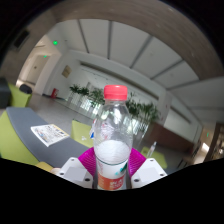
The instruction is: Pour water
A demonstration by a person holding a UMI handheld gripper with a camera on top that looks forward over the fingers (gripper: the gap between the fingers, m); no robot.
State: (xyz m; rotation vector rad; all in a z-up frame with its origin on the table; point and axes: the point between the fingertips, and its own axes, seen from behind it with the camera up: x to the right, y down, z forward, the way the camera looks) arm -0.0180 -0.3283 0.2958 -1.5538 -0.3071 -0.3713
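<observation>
between the fingers | bottle (113, 140) upright, red cap | gripper (111, 172) clamps it

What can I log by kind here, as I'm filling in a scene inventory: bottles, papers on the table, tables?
Bottles: 1, the clear bottle with a red cap, held up between the fingers of the hand-held gripper, which press on it from both sides.
Papers: 1, a printed sheet.
Tables: 1, the grey table under the sheet.
Total: 3
</observation>
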